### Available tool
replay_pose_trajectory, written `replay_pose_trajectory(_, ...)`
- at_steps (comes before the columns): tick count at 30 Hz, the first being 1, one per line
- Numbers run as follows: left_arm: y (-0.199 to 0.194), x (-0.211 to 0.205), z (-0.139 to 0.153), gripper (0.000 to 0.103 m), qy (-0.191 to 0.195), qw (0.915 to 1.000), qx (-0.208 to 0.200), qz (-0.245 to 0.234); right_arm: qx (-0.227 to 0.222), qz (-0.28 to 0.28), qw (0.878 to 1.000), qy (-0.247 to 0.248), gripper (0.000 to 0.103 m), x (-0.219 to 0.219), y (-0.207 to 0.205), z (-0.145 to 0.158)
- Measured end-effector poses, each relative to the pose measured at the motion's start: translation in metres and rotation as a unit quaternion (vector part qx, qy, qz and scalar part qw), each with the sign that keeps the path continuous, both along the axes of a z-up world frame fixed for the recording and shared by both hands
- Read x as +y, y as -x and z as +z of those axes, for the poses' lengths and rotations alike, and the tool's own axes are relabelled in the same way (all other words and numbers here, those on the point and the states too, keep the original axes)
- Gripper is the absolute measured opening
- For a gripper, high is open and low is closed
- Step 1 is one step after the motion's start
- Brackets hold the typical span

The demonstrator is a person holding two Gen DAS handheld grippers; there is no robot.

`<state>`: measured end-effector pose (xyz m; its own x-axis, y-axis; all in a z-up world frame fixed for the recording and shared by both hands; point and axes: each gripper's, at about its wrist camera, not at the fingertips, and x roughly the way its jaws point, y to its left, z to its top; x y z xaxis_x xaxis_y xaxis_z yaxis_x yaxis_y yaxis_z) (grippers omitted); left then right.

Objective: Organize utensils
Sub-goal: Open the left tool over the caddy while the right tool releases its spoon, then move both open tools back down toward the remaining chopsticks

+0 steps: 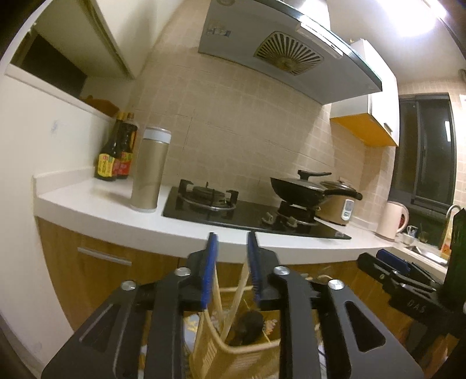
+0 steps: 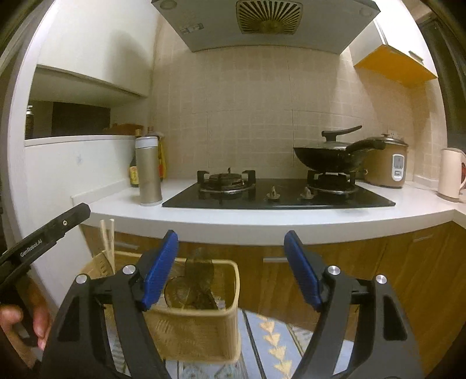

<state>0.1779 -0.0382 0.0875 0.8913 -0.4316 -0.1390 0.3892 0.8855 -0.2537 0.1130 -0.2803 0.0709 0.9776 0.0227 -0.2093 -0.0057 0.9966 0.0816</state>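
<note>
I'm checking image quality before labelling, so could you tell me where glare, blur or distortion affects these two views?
Left wrist view: a blown-out ceiling light glares at top right, and the countertop bows from fisheye distortion. Right wrist view: light is even and warm, the range hood edges curve, and the basket looks soft.

Beige tiled wall [image 2: 247,110] behind black gas hob [image 2: 276,195] set in white desk [image 2: 262,221]. Range hood [image 2: 262,26] above hob. Wood-front cabinets [image 2: 364,277] below desk. Orange-bottomed wall cabinet [image 2: 396,67] right of hood. Dark window [image 1: 422,151] right of hob. Bright ceiling light [image 1: 407,17] above window. Patterned rug [image 2: 273,344] on floor.
</note>
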Motion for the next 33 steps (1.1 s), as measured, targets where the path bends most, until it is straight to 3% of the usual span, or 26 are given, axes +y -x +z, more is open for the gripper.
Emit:
replay_pose_trajectory(10,0.044,0.044,0.013,0.053,0.034,0.9971,0.066,-0.019,0.085,0.020,0.996,-0.034,0.071,-0.009,0.051,0.012)
replay_pose_trajectory(17,0.072,0.060,0.036,0.060,0.022,0.9918,0.121,-0.036,0.193,0.039,0.980,-0.039,0.072,0.001,0.071,0.003)
replay_pose_trajectory(21,0.085,0.050,0.024,0.060,-0.025,0.9811,0.179,-0.068,0.300,0.069,0.951,-0.038,0.071,0.016,0.070,-0.030)
replay_pose_trajectory(24,0.099,0.038,0.011,0.060,-0.075,0.9718,0.204,-0.093,0.388,0.099,0.915,-0.051,0.071,0.025,0.067,-0.061)
replay_pose_trajectory(27,0.112,0.025,0.000,0.060,-0.119,0.9584,0.225,-0.129,0.439,0.115,0.888,-0.074,0.067,0.026,0.067,-0.080)
replay_pose_trajectory(33,0.122,0.010,-0.022,0.060,-0.185,0.9392,0.254,-0.139,0.470,0.119,0.872,-0.061,0.054,0.037,0.065,-0.094)
